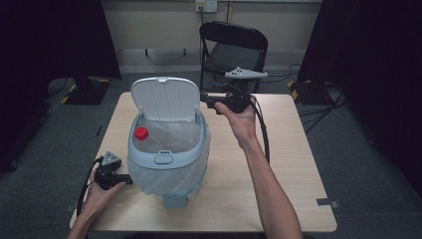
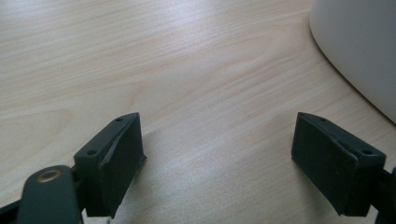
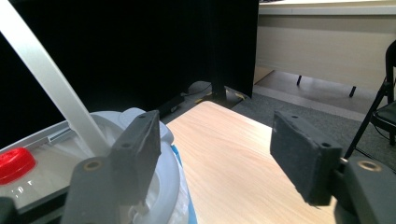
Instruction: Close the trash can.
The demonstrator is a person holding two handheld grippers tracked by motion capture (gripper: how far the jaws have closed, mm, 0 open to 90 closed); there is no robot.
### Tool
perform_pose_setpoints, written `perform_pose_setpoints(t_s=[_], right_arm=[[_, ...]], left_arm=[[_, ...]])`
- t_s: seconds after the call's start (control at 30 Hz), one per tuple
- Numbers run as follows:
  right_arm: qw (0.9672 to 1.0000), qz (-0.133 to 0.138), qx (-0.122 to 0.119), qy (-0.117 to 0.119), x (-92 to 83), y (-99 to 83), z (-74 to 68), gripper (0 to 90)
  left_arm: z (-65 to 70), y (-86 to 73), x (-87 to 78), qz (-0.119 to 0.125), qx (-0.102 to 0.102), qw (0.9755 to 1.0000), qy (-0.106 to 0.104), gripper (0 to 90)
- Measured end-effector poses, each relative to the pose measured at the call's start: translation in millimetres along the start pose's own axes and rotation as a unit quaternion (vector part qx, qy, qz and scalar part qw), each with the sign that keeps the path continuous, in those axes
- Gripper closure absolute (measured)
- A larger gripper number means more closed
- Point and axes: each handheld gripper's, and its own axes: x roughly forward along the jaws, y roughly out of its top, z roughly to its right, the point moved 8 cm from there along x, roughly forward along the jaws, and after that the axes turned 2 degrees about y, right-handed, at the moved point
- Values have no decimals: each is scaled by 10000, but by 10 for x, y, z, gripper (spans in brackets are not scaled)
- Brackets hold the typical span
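Left gripper (image 1: 112,175) near the front left corner of the surface (image 1: 298,164), beside the bin (image 1: 166,149), jaws spread wide over bare wood, nothing between them. Bin standing toward the left of the surface, midway between front and back edges: pale grey-blue body, white liner bag folded over the rim, pedal at its foot toward the front edge. Lid (image 1: 164,97) swung up and standing near upright on the far side. Bottle with a red cap (image 1: 142,133) inside, against the left wall. Right gripper (image 1: 209,102) farther back, just beside the lid's right edge, jaws well apart and empty, lid edge crossing in front of one jaw in the right gripper view without being pinched.

Likely step: closing the lid. Best done by pushing on the lid's upper edge, not gripping it; easing it forward and down gently, clear of the liner. Steadying the bin body with the left gripper against tipping. Chair (image 1: 234,47) beyond the back edge.
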Motion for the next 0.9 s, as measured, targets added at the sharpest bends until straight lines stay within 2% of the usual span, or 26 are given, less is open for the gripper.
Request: perform_pose_setpoints(t_s=[0.07, 0.27, 0.4, 0.5, 0.57, 0.77, 0.9], right_arm=[[10000, 13, -18, 74, 5, 4, -14, 358], [9995, 93, 125, 261, -21, 39, -26, 355], [9975, 175, 34, 683, -68, 77, -164, 321], [9972, 112, -140, 728, -77, 69, -266, 319], [9963, 80, -164, 842, -90, 47, -326, 309], [9950, -204, -188, 962, -130, -76, -466, 264], [9935, -333, -288, 1047, -123, -150, -584, 251]], left_arm=[[0, 0, 0, 1, -1, 10000, 0, 162], [0, 0, 0, 0, 1, 10000, 0, 162], [0, 0, 0, 1, 0, 10000, 0, 162], [0, 0, 0, 1, 1, 10000, 1, 162], [0, 0, 0, 0, 1, 10000, 1, 162], [2, 0, 0, 2, -7, 10000, -4, 162], [1, -1, 0, -3, 0, 10000, -3, 162]])
